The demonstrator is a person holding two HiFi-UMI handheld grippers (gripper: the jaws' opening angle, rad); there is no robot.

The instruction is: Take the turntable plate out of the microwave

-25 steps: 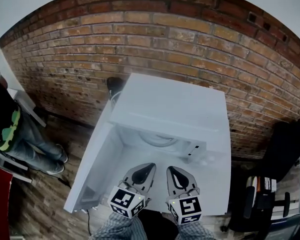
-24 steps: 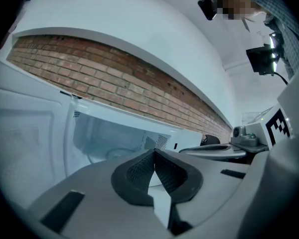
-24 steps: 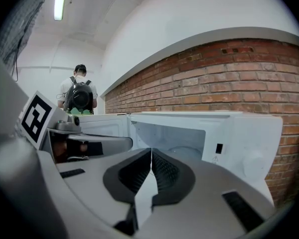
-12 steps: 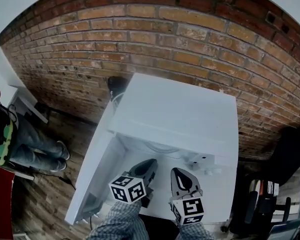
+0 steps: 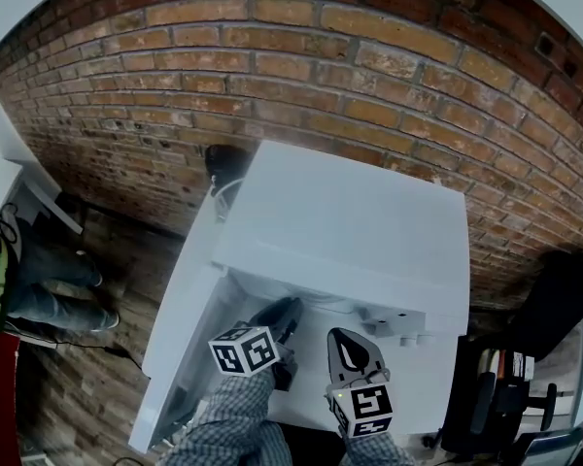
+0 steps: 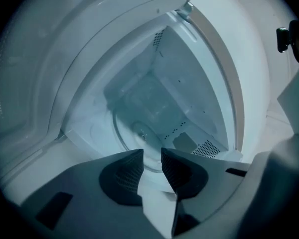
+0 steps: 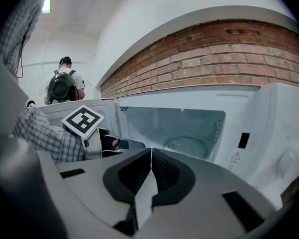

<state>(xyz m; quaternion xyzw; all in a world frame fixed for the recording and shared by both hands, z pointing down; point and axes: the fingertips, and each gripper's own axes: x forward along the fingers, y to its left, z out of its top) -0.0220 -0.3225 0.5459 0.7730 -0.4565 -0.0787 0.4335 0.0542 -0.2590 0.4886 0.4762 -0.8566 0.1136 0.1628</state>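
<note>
The white microwave (image 5: 350,216) stands with its door (image 5: 180,318) swung open to the left. The glass turntable plate (image 6: 139,133) lies flat on the cavity floor and also shows as the plate (image 7: 187,146) in the right gripper view. In the head view the microwave's top hides it. My left gripper (image 6: 152,156) is rolled on its side at the cavity mouth (image 5: 284,311). Its jaws have just been opening and stand a little apart with nothing between them, the plate's near rim just beyond. My right gripper (image 7: 151,151) is shut and empty, outside the opening (image 5: 338,336).
A brick wall (image 5: 301,76) rises right behind the microwave. The control panel (image 7: 284,148) is at the right of the opening. A black plug and cable (image 5: 223,163) sit behind the left corner. A person (image 5: 19,270) stands at the left. Dark furniture (image 5: 554,309) is at the right.
My left gripper has moved forward to the microwave's mouth and rolled onto its side. The right gripper has edged forward and down a little.
</note>
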